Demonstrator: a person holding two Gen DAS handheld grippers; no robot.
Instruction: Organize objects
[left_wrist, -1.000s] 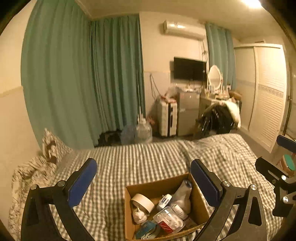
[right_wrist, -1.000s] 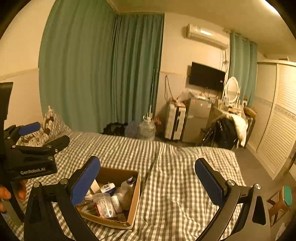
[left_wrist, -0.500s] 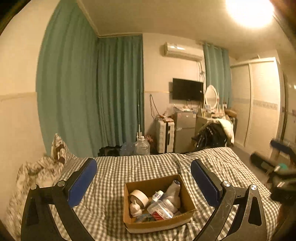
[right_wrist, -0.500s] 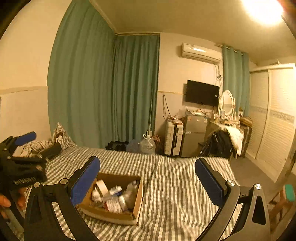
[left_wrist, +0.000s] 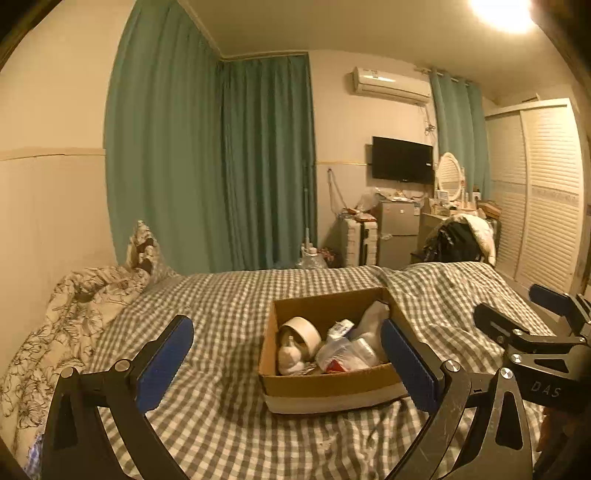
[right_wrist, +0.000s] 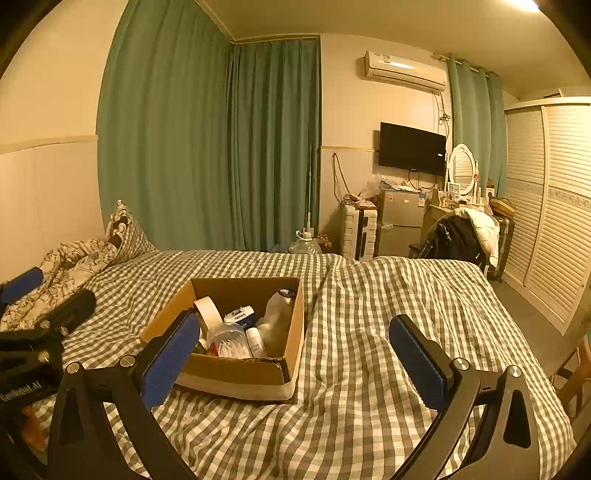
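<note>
An open cardboard box (left_wrist: 325, 387) sits on the checked bed cover, also in the right wrist view (right_wrist: 236, 369). It holds a tape roll (left_wrist: 301, 332), a white bottle (right_wrist: 275, 317), a clear plastic bag (left_wrist: 341, 352) and other small items. My left gripper (left_wrist: 286, 363) is open and empty, in front of the box and apart from it. My right gripper (right_wrist: 291, 354) is open and empty, in front of the box's right side. Each gripper shows at the edge of the other's view.
The checked bed cover (right_wrist: 388, 314) spreads to the right of the box. A rumpled floral quilt and pillow (left_wrist: 85, 295) lie at the left. Beyond the bed stand green curtains, a suitcase (right_wrist: 358, 230), a small fridge, a chair with clothes and a white wardrobe (right_wrist: 554, 206).
Both grippers have pulled back and tilted, so the box has shifted in both views and sits further ahead. Both jaws stay open and empty.
</note>
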